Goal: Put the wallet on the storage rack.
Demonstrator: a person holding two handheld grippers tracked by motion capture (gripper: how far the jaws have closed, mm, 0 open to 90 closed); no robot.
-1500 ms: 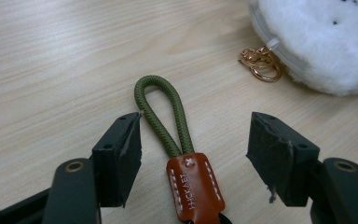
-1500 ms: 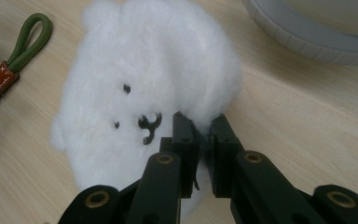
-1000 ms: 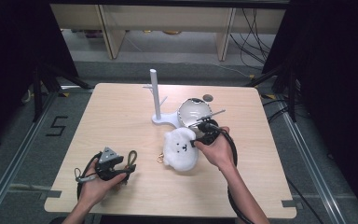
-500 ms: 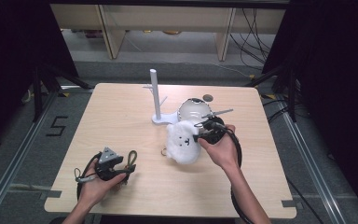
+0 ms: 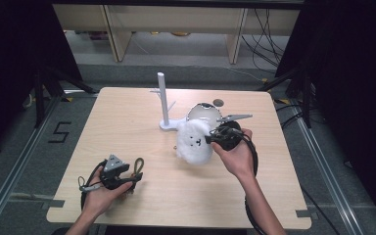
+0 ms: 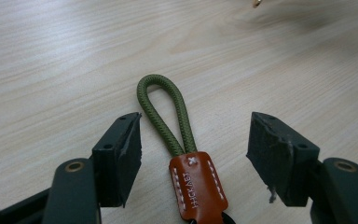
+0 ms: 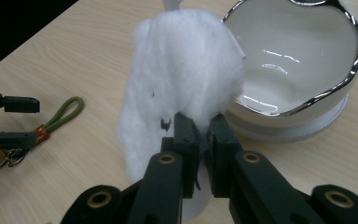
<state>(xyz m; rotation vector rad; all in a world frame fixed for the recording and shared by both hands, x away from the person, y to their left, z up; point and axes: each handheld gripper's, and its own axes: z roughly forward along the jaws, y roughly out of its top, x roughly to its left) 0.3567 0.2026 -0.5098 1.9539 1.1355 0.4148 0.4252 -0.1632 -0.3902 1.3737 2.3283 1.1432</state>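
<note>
Beside the white bowl (image 7: 298, 70), the right gripper (image 7: 200, 135) pinches the fluffy plush toy (image 7: 182, 79); lift it clear of the rim. The left gripper (image 6: 193, 154) gapes around the green keychain loop (image 6: 165, 112).

My right gripper (image 5: 214, 138) has carried white plush toy (image 5: 193, 142) up off table, closer to bowl (image 5: 201, 112) and stand (image 5: 164, 100).

Black claws (image 7: 198, 135), brass screws

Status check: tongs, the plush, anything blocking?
Right tongs shut on the plush, beside the bowl. Left tongs open around the strap, not touching. Stand close behind the plush.
</note>
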